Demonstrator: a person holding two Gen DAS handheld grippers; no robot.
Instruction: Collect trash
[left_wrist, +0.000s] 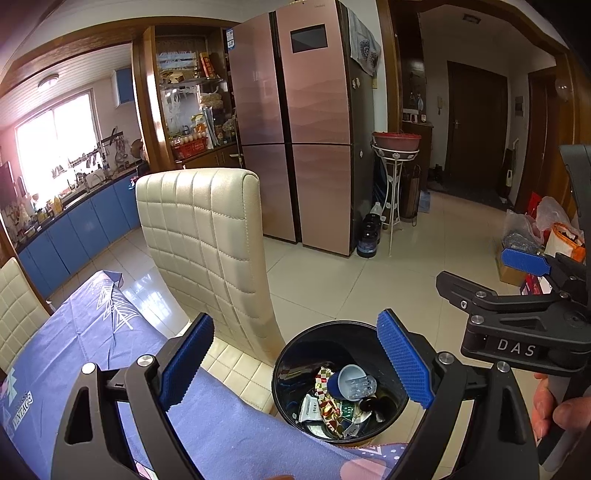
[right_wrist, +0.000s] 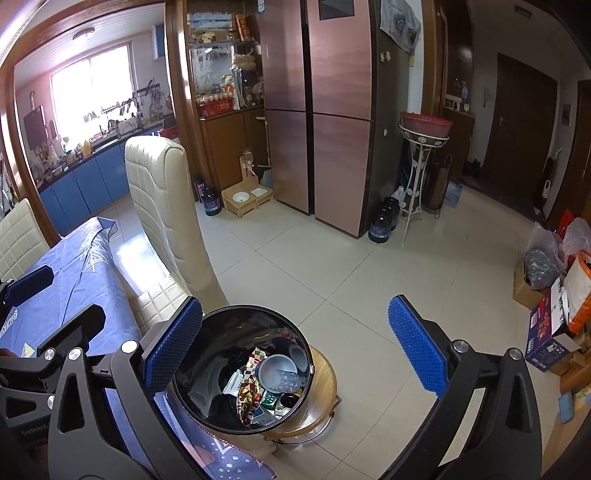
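A round black trash bin (left_wrist: 291, 354) stands on a wooden stool beside the table; it also shows in the right wrist view (right_wrist: 218, 325). Inside lie a blue-grey cup (left_wrist: 351, 380), wrappers (left_wrist: 325, 402) and other scraps. My left gripper (left_wrist: 299, 365) is open and empty, above the table edge and the bin. My right gripper (right_wrist: 291, 347) is open and empty, above the bin and the floor. The right gripper also shows in the left wrist view (left_wrist: 491, 273), to the right of the bin.
A table with a blue cloth (left_wrist: 92, 332) lies at left. A cream padded chair (left_wrist: 207, 243) stands behind the bin. The wooden stool (right_wrist: 325, 380) holds the bin. A pink fridge (right_wrist: 332, 110) is across the tiled floor. Boxes and bags (right_wrist: 554, 295) sit at right.
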